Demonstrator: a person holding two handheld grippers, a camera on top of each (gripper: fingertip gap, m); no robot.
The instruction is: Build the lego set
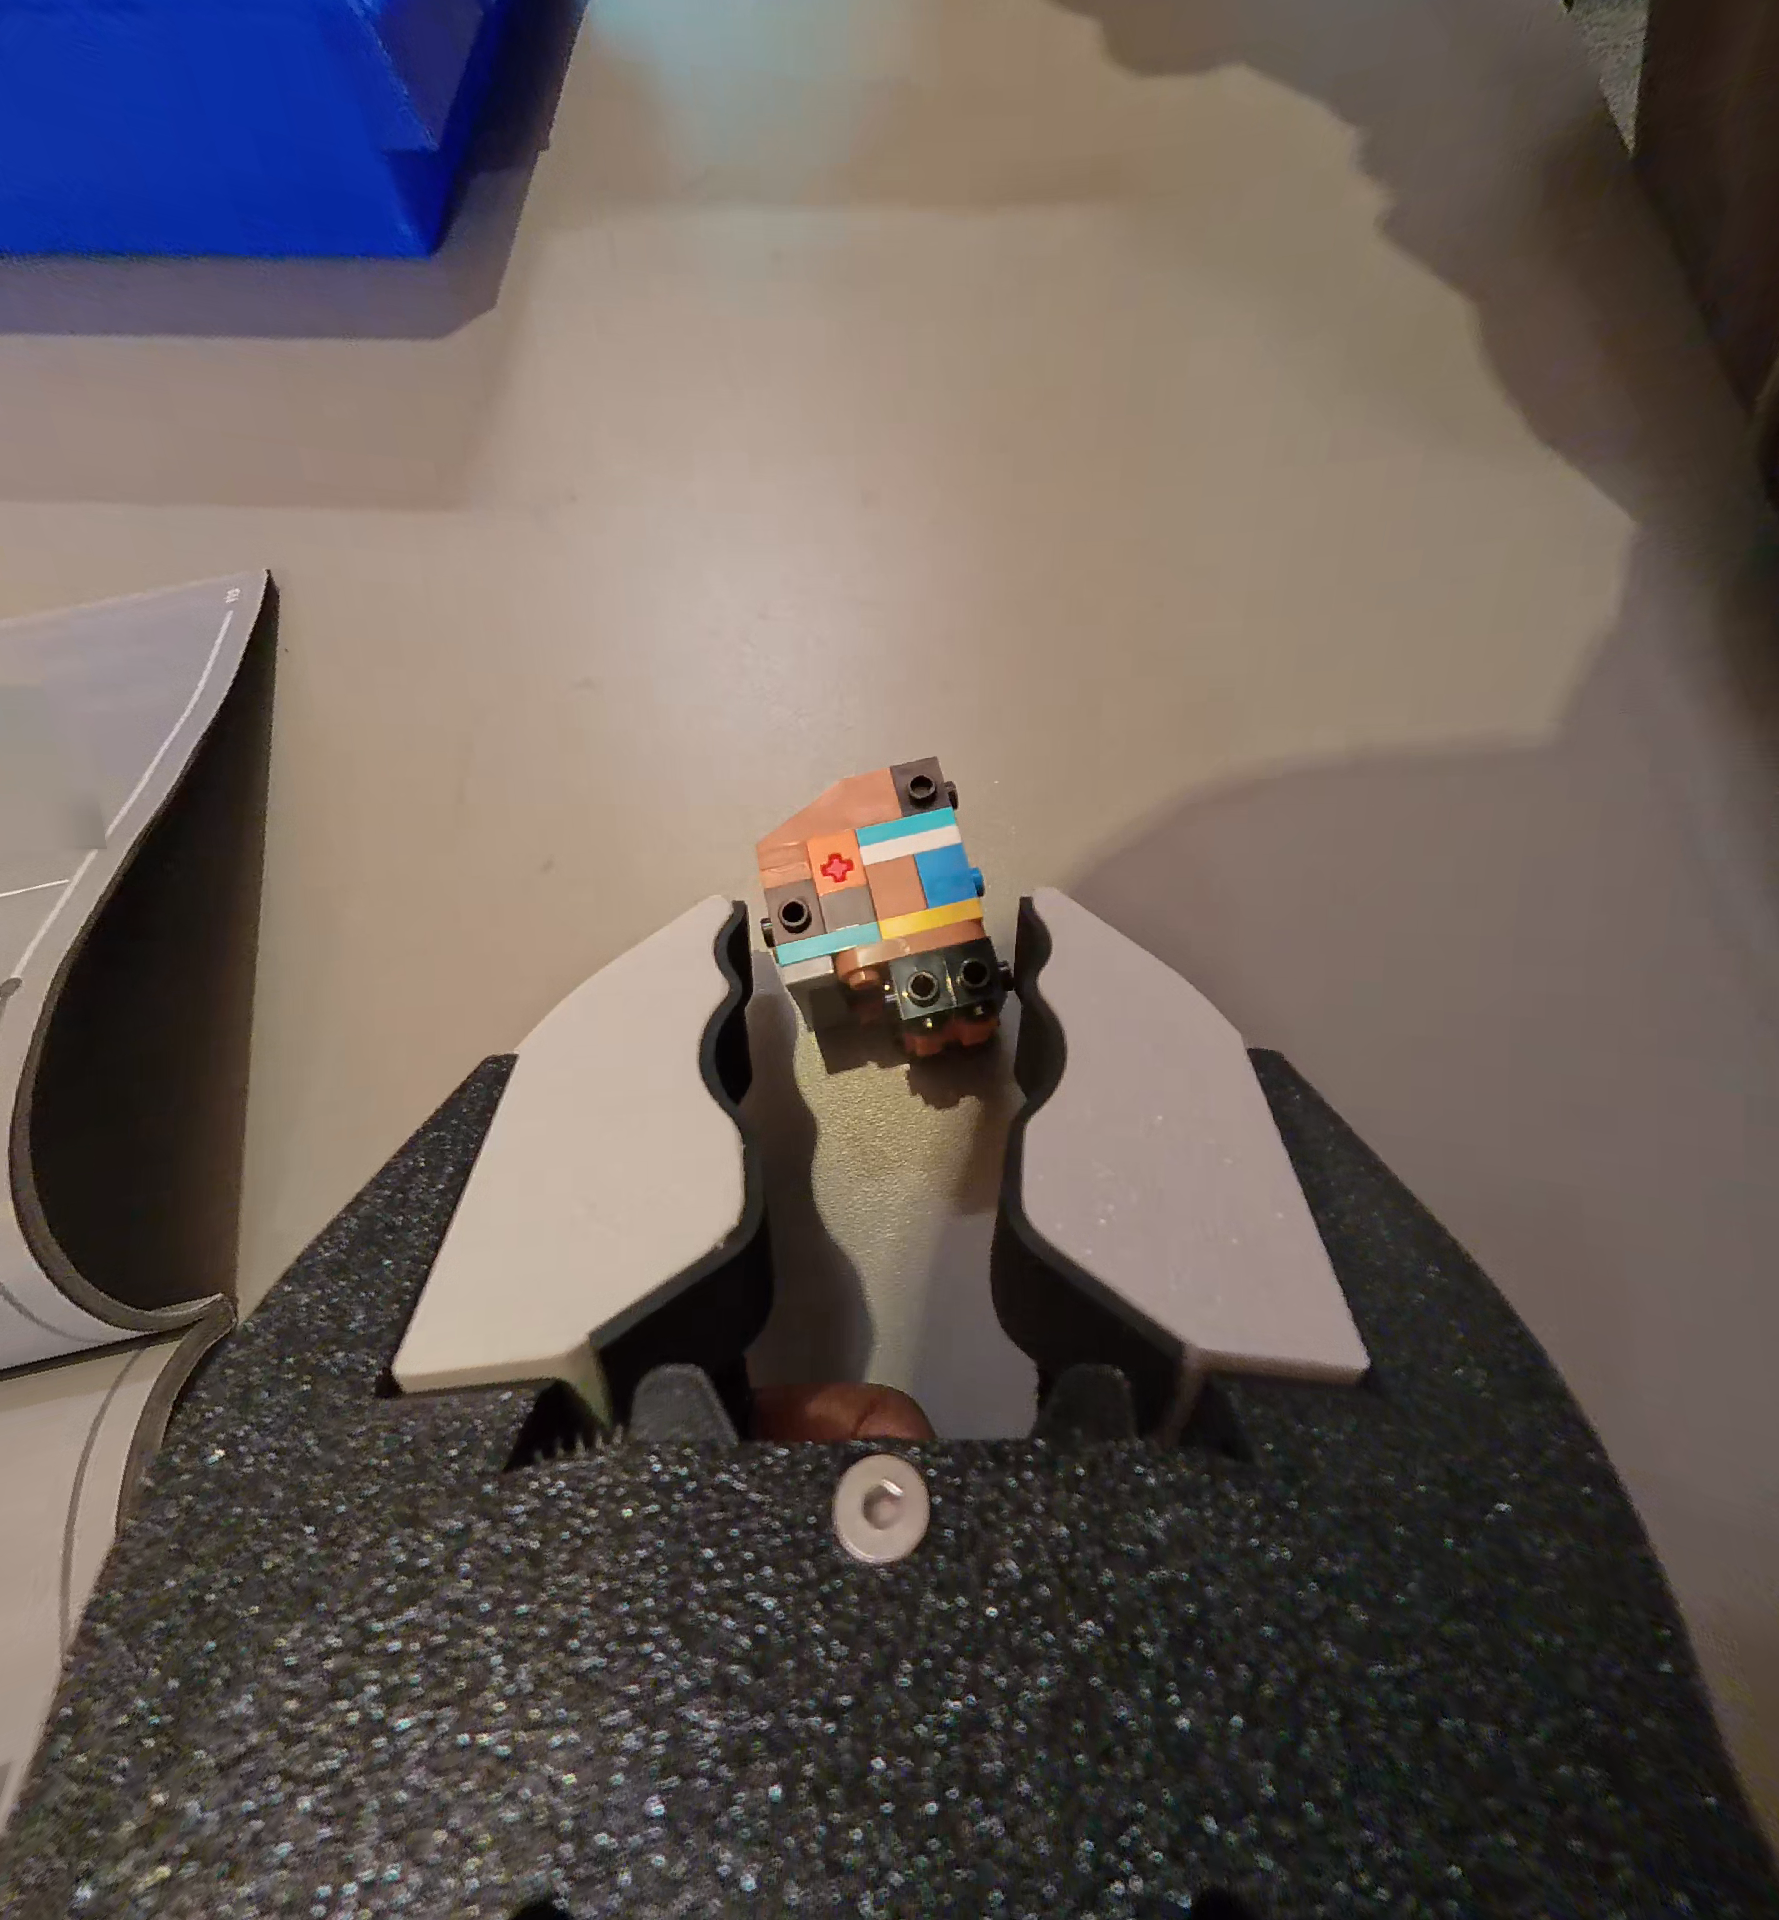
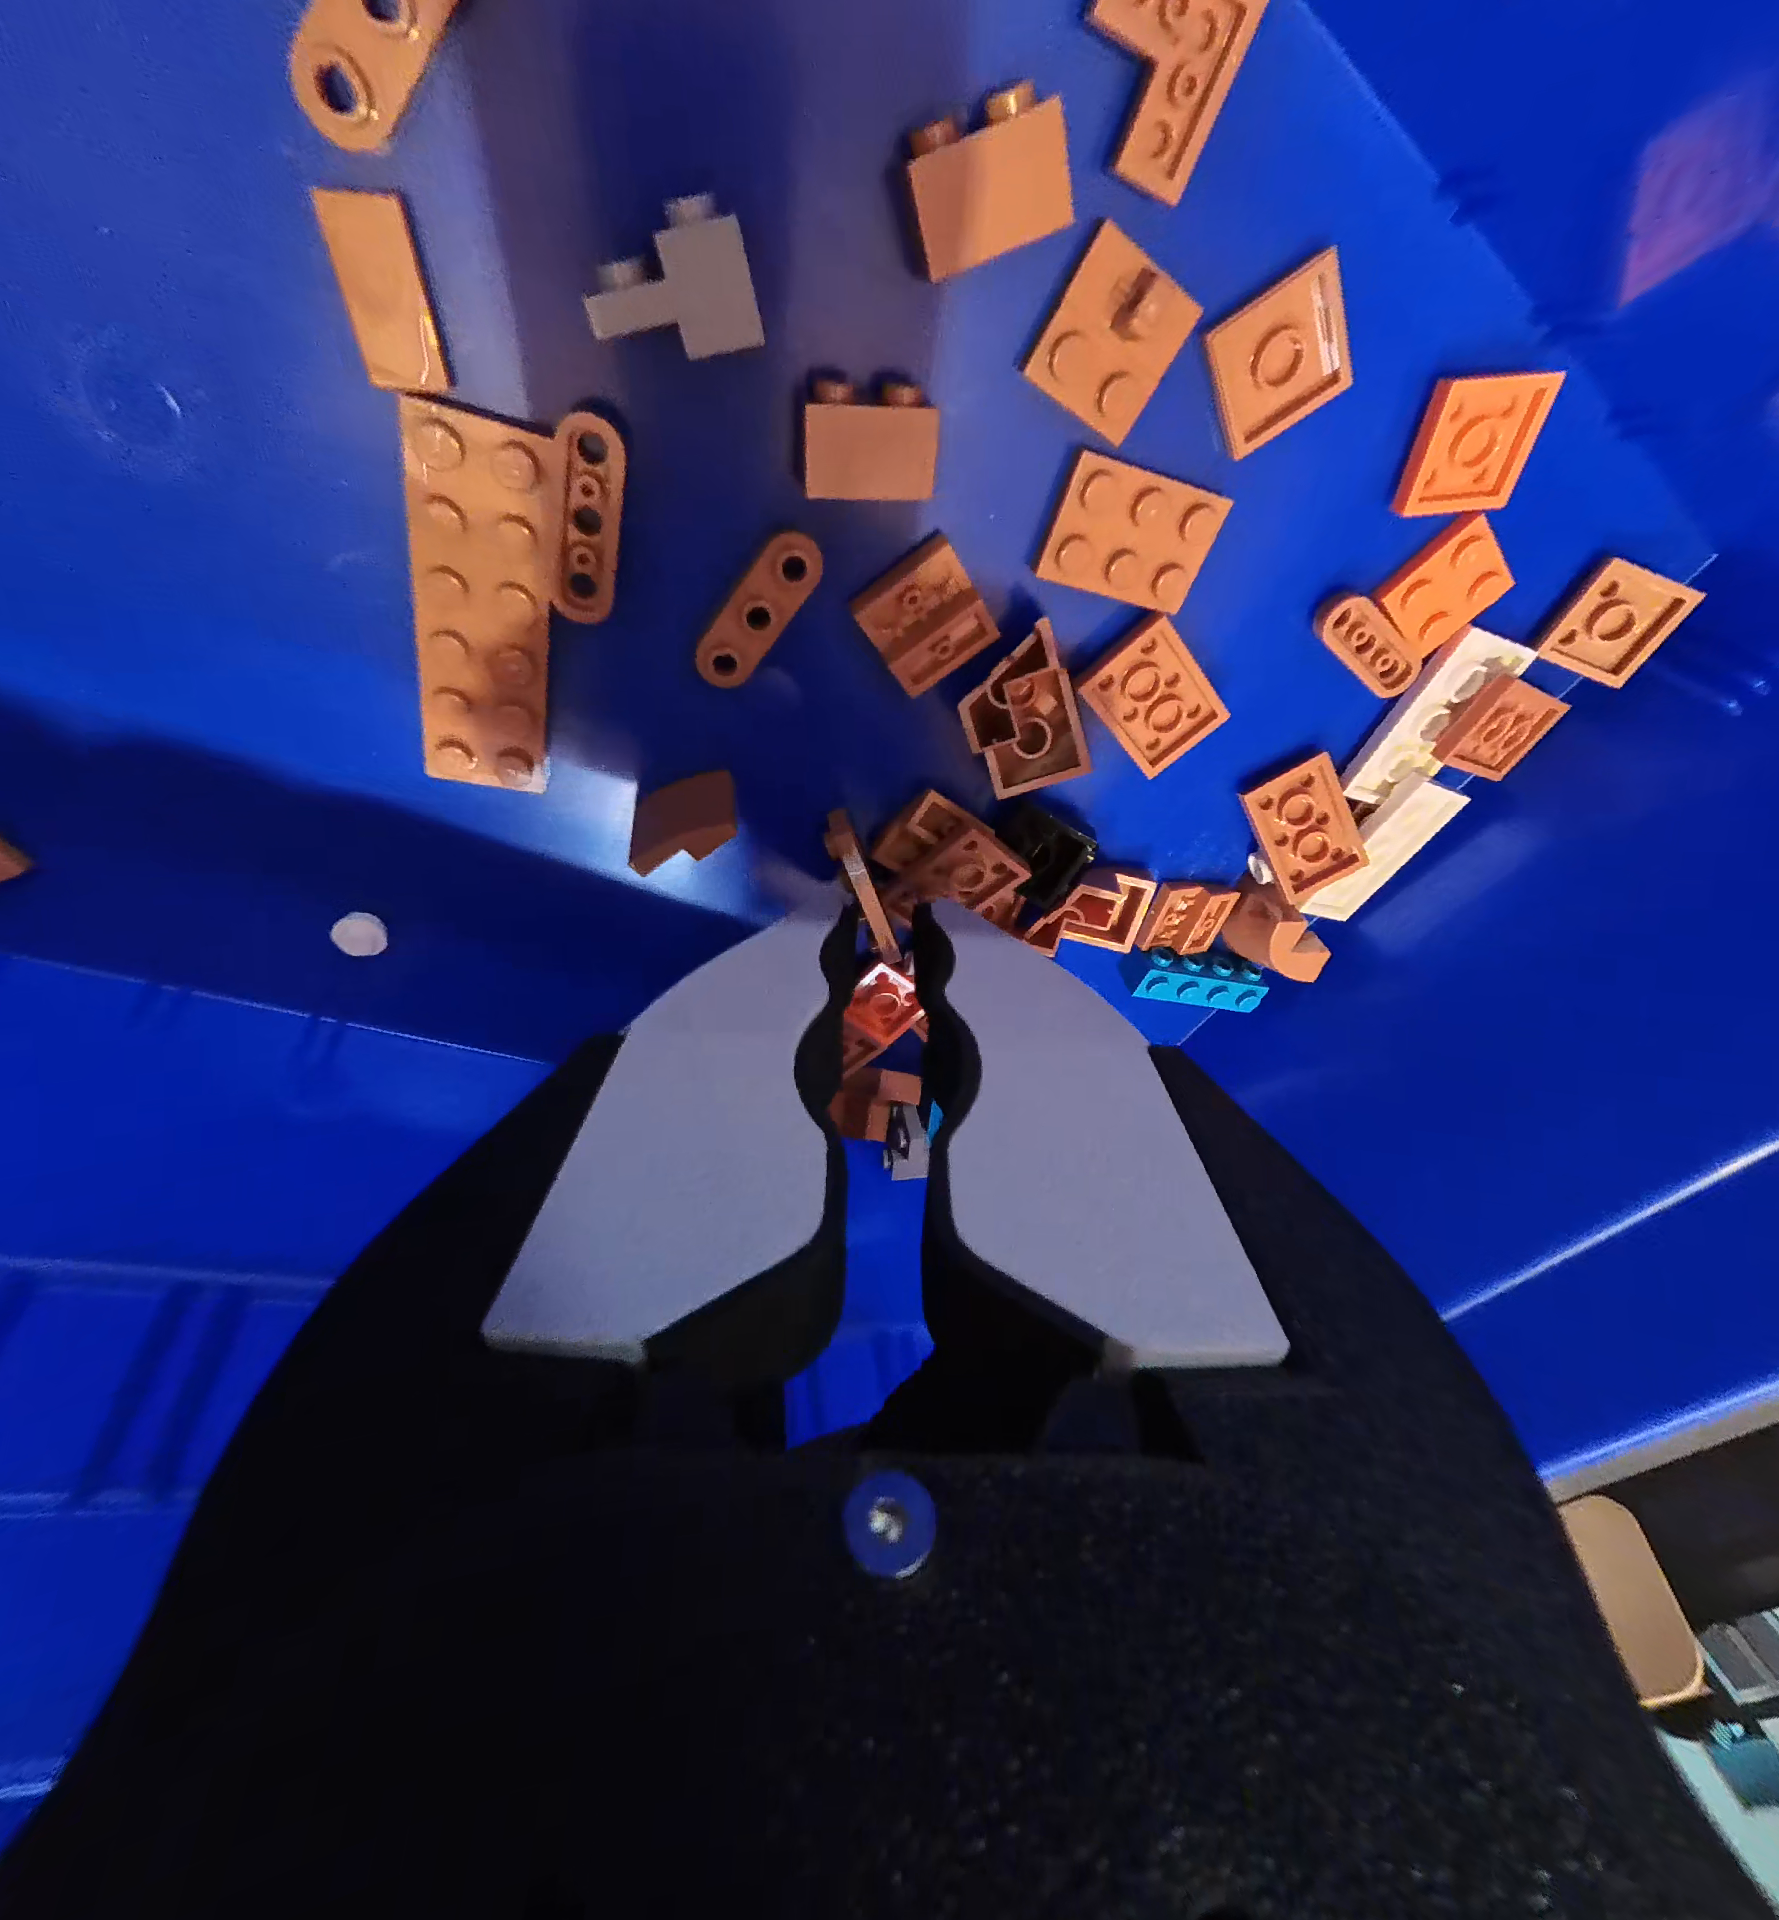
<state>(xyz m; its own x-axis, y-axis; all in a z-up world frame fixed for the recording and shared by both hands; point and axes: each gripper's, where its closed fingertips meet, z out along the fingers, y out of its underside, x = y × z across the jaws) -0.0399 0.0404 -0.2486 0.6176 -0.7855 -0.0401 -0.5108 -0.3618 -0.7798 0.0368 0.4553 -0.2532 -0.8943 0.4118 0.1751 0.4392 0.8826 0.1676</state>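
A small part-built lego model [image 1: 869,894] of tan, teal, blue, yellow and dark grey bricks rests on the beige table [image 1: 968,468]. My left gripper [image 1: 880,920] is open, its fingertips on either side of the model's near end without clearly touching it. My right gripper [image 2: 883,920] is inside a blue bin [image 2: 241,1091], nearly closed on a thin tan plate [image 2: 854,868] that stands on edge between its tips. Many loose tan plates and bricks [image 2: 1134,545] lie on the bin floor, along with a grey bracket [image 2: 693,286], white plates [image 2: 1425,717] and a blue plate [image 2: 1202,987].
An open instruction booklet [image 1: 85,935] lies on the table at the left of the left wrist view. The blue bin [image 1: 189,125] stands at the far left there. A dark cloth edge [image 1: 1778,260] shows at the right. A long tan plate [image 2: 480,592] lies at the bin's left. My right fingertips sit around 45 cm from my left ones.
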